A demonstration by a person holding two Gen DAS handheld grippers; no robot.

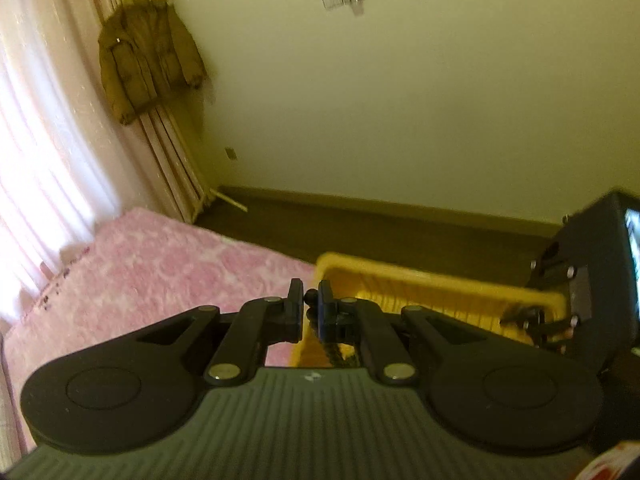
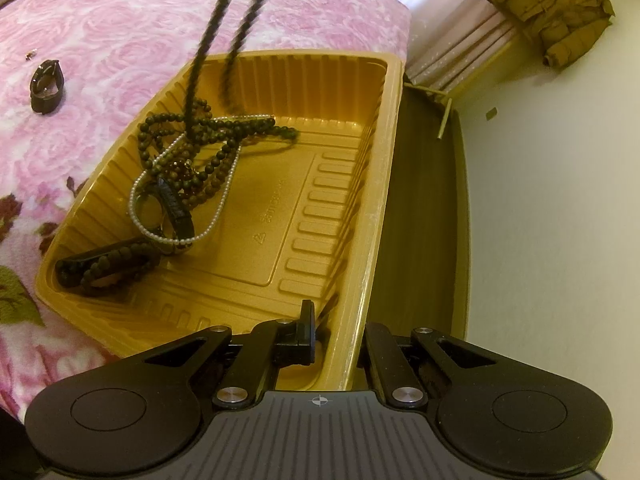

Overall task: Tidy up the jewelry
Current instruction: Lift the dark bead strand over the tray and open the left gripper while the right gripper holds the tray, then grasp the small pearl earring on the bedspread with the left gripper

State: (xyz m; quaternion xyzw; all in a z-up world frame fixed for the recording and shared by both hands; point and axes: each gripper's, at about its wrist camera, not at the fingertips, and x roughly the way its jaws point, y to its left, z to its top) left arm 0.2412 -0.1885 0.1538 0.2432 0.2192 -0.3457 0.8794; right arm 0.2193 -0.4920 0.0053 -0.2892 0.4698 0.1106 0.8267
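Glossy, seemingly plastic tray [image 2: 256, 216]; fleecy blanket [image 2: 120, 20]

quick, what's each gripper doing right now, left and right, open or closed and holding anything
Left gripper: closed on the dark bead strand, which hangs into the gold tray.
Right gripper: jaws straddle the tray's rim; grip cannot be told.

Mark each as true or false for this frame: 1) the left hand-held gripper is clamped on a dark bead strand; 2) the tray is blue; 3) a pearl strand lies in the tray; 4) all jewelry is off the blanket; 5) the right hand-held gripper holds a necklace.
1) True: the left hand-held gripper pinches the dark bead strand.
2) False: the tray is golden yellow.
3) True: the pearl strand lies among dark beads.
4) False: a dark band lies on the pink blanket.
5) False: the right hand-held gripper is open, straddling the tray rim.
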